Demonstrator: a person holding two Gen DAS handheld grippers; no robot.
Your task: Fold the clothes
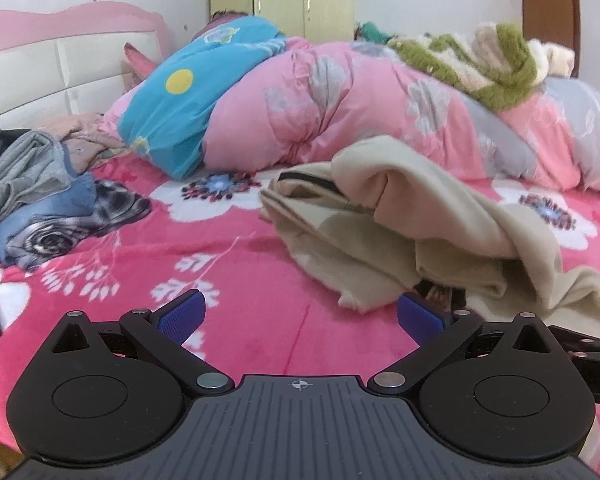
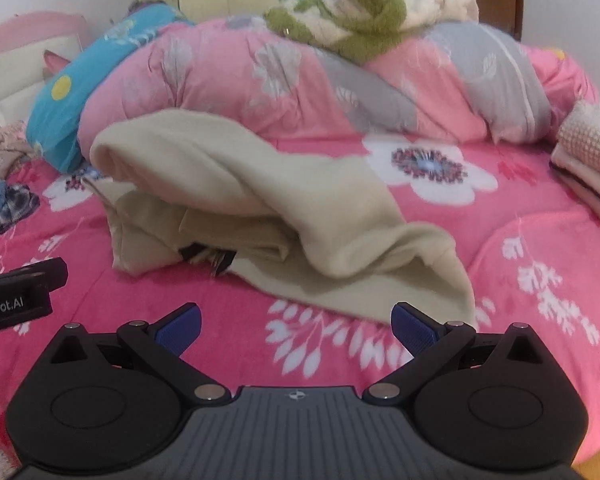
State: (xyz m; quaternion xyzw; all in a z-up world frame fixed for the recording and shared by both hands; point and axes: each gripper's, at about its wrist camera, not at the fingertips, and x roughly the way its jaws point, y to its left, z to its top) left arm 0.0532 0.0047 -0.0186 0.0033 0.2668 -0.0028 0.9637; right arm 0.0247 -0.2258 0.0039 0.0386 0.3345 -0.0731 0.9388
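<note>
**Both tools spread wide over the bed, gripping nothing**

Nearest the lens in the left wrist view sat the left tool [image 1: 300, 316], its blue-padded fingers [image 1: 182, 316] parted as far as the linkage seemed to allow, with only pink blanket showing between them. Its right-hand pad lay just beside the near edge of the beige garment [image 1: 420, 232], and contact could not be judged from that angle.

The right tool [image 2: 296, 322] stood equally wide apart, its pads [image 2: 414, 326] empty. One pad sat close to the hem of the same beige garment [image 2: 284, 208]; whether it touched could not be told. Part of the other tool's black body showed at the left edge of this view.

That garment lay crumpled in a loose heap near the middle of the bed, on the pink floral blanket [image 1: 260, 300], with a dark strip showing among its folds.

Behind it ran a rolled pink and grey quilt [image 1: 340, 112], with a blue pillow [image 1: 180, 100] at its left end and a green and cream fleece [image 1: 492, 64] on top. A pile of grey and blue clothes [image 1: 32, 200] lay at the left, near the headboard [image 1: 60, 68]. Folded knitwear [image 2: 588, 160] sat at the right edge of the bed.
</note>
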